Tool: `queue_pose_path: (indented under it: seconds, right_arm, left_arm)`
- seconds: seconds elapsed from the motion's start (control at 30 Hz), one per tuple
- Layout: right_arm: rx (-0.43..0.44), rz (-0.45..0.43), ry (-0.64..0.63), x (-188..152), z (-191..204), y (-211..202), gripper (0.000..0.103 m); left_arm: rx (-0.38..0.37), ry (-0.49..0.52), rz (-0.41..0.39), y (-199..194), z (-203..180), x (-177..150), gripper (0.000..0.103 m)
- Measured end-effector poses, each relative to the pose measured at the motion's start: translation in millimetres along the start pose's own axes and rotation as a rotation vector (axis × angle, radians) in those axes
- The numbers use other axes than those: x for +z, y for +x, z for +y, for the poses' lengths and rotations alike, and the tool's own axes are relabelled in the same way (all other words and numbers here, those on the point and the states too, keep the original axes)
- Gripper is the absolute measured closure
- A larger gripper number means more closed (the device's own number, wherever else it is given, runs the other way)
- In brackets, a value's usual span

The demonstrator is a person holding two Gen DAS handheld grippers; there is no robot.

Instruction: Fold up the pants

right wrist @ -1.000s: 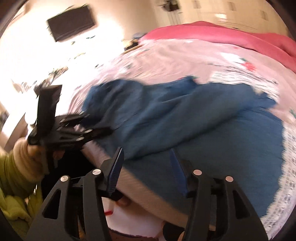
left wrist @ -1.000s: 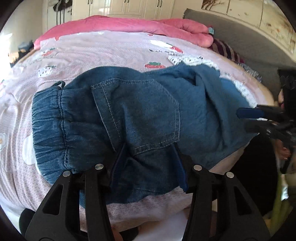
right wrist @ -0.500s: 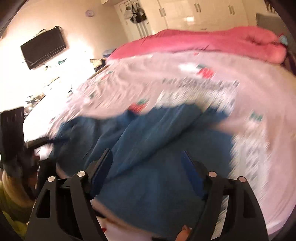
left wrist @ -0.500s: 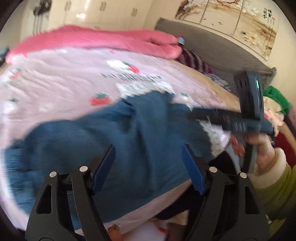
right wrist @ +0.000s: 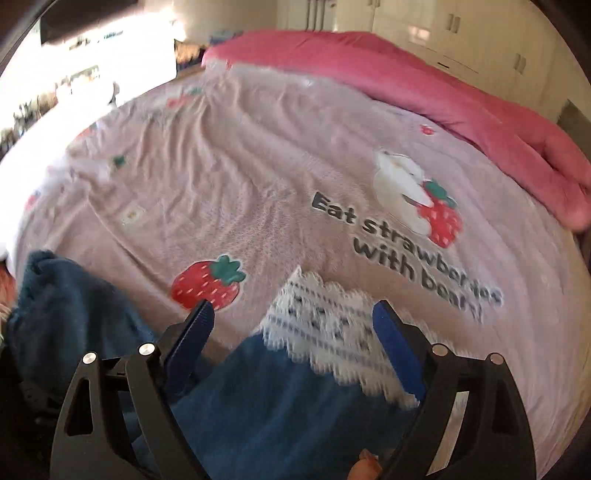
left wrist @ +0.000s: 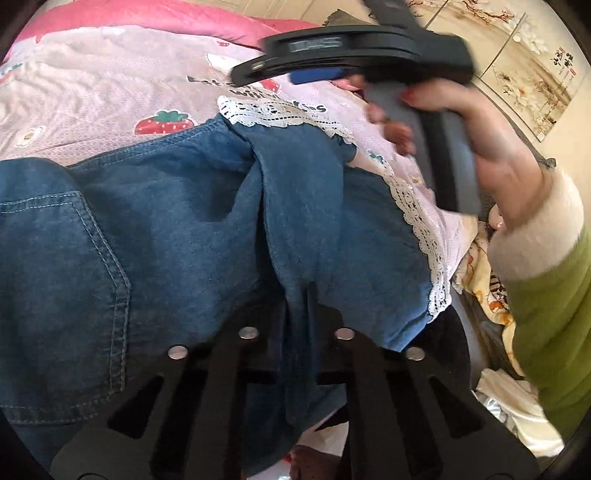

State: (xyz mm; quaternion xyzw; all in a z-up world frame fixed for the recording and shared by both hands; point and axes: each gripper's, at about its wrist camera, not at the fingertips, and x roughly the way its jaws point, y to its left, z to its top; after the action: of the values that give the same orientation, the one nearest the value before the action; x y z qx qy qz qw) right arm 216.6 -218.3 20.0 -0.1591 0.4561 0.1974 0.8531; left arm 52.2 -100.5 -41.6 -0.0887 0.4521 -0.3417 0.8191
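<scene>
Blue denim pants [left wrist: 166, 221] with a back pocket and a white lace hem [left wrist: 417, 221] lie crumpled on the near part of the bed. My left gripper [left wrist: 297, 299] is shut on a raised fold of the denim along a leg. In the right wrist view my right gripper [right wrist: 293, 314] hovers over the lace hem [right wrist: 325, 325] and blue cloth [right wrist: 277, 398], its jaws opening and pressing on nothing. A hand [left wrist: 480, 147] with a cream cuff and green sleeve carries that gripper at the top right of the left wrist view.
The bed has a pink sheet [right wrist: 258, 166] printed with strawberries and words. A rolled pink quilt [right wrist: 461, 99] lies along its far side, with white wardrobes [right wrist: 443, 22] behind. Patterned bedding and clutter [left wrist: 487, 288] sit off the bed's right edge.
My left gripper has moved right from the pocket and waistband to a leg fold and shut on it. My right gripper has swung over the lace hem and its jaws stand wider.
</scene>
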Motion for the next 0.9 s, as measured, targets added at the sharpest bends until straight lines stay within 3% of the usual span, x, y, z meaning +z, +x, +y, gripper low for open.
queue_pose_path:
  seconds: [0.13,0.2,0.23,0.27,0.33,0.5,0.7,0.8,0.9]
  right_arm:
    - [-0.106,0.112,-0.135,18.2,15.8,40.4,0.019]
    - [-0.141,0.17,-0.145,21.2,13.0,56.9,0.041]
    - [-0.099,0.201,-0.135,20.5,9.4,65.7,0.073]
    - [-0.057,0.214,-0.112,19.2,5.9,68.8,0.087]
    - [-0.021,0.167,-0.055,15.4,-3.4,57.3,0.096]
    - [0.074,-0.024,0.133,-13.3,-43.5,-10.2,0.096]
    - [0.139,-0.237,0.438,-122.0,-99.2,-115.0,0.096]
    - [0.138,-0.278,0.505,-180.5,-100.9,-149.1,0.096]
    - [0.16,-0.275,0.542,-226.4,-97.1,-158.3,0.096]
  left_arm:
    - [-0.02,-0.003,-0.005,-3.0,4.5,-2.3,0.103]
    - [-0.015,0.01,-0.009,-3.4,5.3,-3.4,0.103]
    - [-0.013,0.016,-0.011,-3.8,5.2,-4.1,0.103]
    - [-0.013,0.018,-0.012,-3.9,5.2,-4.2,0.103]
    - [-0.016,0.016,-0.013,-3.9,5.0,-3.1,0.103]
    - [-0.006,0.03,-0.022,-5.3,5.8,-5.3,0.103]
    - [0.026,0.096,-0.065,-16.3,-3.6,-5.1,0.103]
    - [0.028,0.17,-0.077,-21.6,-15.0,-8.8,0.103]
    - [0.043,0.249,-0.075,-23.3,-27.4,-16.2,0.103]
